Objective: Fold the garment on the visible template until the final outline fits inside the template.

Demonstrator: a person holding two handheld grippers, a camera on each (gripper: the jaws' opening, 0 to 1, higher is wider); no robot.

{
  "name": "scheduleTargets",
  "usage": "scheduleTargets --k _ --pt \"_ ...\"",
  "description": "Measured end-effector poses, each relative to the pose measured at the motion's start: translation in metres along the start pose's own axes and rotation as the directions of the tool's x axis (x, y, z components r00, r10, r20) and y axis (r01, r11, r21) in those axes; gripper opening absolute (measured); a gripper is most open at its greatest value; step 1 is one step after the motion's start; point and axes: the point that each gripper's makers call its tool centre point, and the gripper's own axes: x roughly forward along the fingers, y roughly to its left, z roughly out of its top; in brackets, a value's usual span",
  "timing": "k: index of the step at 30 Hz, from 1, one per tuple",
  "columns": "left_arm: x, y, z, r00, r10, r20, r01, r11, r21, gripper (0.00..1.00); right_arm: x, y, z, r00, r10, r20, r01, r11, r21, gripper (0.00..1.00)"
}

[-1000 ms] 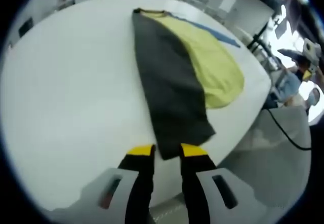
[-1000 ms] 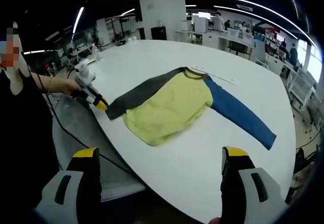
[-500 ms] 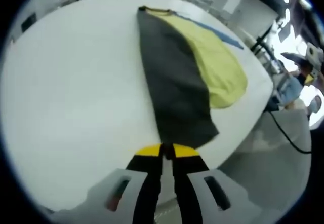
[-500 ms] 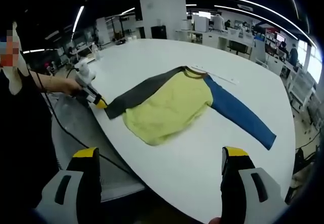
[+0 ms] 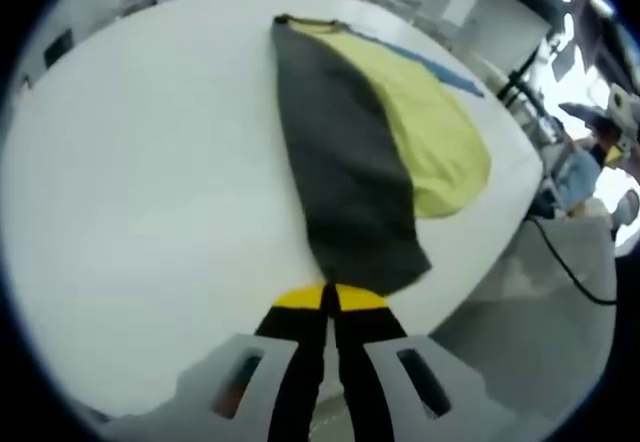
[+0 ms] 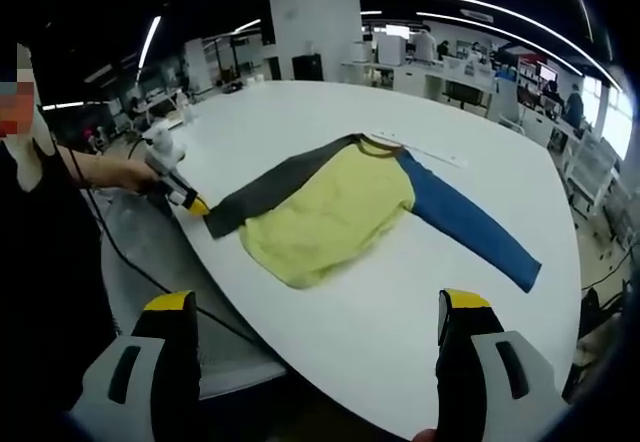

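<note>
In the left gripper view, the left gripper [image 5: 329, 297] is closed on the cuff of the dark grey sleeve [image 5: 345, 177], where one second ago its jaws were apart. The soft garment [image 6: 345, 207] lies flat on the smooth white table [image 6: 300, 122], near its near edge: yellow body, one long blue sleeve [image 6: 465, 227]. The right gripper [image 6: 318, 312] is held wide open, as before.
</note>
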Motion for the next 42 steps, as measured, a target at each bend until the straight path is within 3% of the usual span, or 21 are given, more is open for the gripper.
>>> scheduleTargets --k 13,20,26,42 --pt "-0.024 0.015 0.006 0.998 0.048 0.047 -0.046 0.998 -0.052 0.00 -0.004 0.005 0.003 1.000 -0.003 0.028 0.003 1.000 0.001 1.00" --pt "-0.039 0.023 0.015 0.992 0.074 0.100 -0.065 0.994 -0.090 0.00 -0.012 0.007 -0.002 0.999 -0.011 0.040 0.011 1.000 0.002 1.00" --pt "-0.053 0.044 0.026 0.982 0.110 0.150 -0.084 0.982 -0.172 0.00 -0.021 0.009 -0.005 0.998 -0.024 0.056 0.023 1.000 0.015 1.00" --pt "-0.086 0.098 0.045 0.966 0.199 0.163 -0.166 0.967 -0.194 0.00 -0.033 0.013 -0.009 0.996 -0.051 0.067 0.049 0.998 0.030 1.00"
